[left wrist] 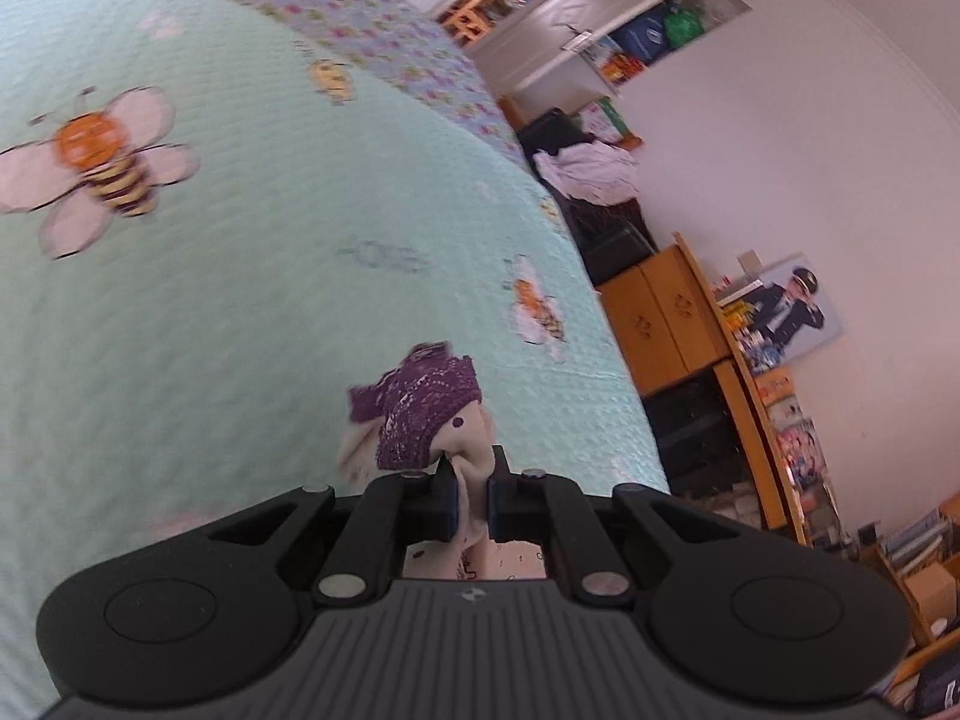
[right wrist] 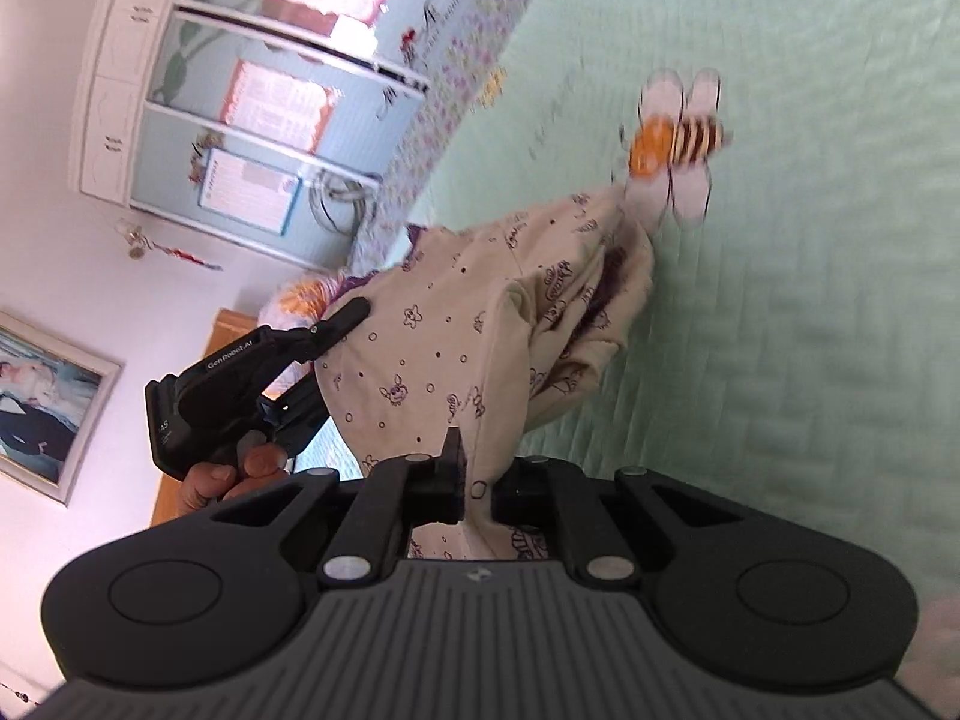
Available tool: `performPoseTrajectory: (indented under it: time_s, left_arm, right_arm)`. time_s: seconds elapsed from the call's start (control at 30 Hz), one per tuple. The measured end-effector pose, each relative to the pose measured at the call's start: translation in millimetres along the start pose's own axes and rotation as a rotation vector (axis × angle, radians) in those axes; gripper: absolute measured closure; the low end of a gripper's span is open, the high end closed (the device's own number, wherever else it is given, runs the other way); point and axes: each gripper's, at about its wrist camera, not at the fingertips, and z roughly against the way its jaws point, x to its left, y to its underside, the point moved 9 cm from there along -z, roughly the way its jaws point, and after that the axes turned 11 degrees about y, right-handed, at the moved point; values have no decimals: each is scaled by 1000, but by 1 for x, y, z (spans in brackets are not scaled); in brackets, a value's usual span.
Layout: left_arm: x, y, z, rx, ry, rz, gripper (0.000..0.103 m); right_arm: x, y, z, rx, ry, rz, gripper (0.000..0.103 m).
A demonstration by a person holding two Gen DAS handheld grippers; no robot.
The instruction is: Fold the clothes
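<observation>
Mint-green quilted bedspread [left wrist: 240, 312], printed with cartoon bees, covers a bed and fills most of both wrist views. Left hand-held gripper [left wrist: 473, 495] is clamped shut on a pinch of cream fabric, the pads pressing it from both sides. That fabric belongs to a child's garment [right wrist: 480, 324], cream with small purple cartoon prints and dots; beside the left pads a purple crocheted trim [left wrist: 420, 402] bunches up over the cloth. Right hand-held gripper [right wrist: 477, 489] is likewise closed on another part of the same garment, a fold running straight between its pads. From the right wrist view the garment hangs stretched between the two tools, lifted above the bedspread, its far end drooping near a printed bee [right wrist: 678, 144] (whether it touches the bed there cannot be told). The person's left hand [right wrist: 228, 474] shows at the left tool's black handle, fingers curled round it.

Beyond the bed's edge in the left view stand wooden cabinets [left wrist: 660, 312], a heap of white laundry [left wrist: 585, 171] on a dark seat, and a framed picture [left wrist: 786, 306] leaning on the pale wall. In the right view a white wardrobe [right wrist: 240, 90] with pale blue door panels and stuck-on posters rises behind the garment, which blocks its lower part.
</observation>
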Motion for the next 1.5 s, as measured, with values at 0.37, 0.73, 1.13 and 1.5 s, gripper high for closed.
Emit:
performPoseTrajectory:
  time_s: [0.37, 0.73, 1.13, 1.5]
  left_arm:
    - [-157, 12, -165, 112, 169, -136, 96]
    - [-93, 92, -359, 352, -126, -198, 93]
    - [-53, 84, -301, 213, -112, -147, 88]
    - [-36, 142, -209, 195, -82, -93, 84]
  right_arm:
    - [-39, -112, 156, -316, 4, 26, 96]
    - [-213, -171, 167, -323, 278, -108, 91]
    - [-287, -148, 162, -344, 339, -247, 70]
    - [-132, -168, 140, -523, 510, 313, 52]
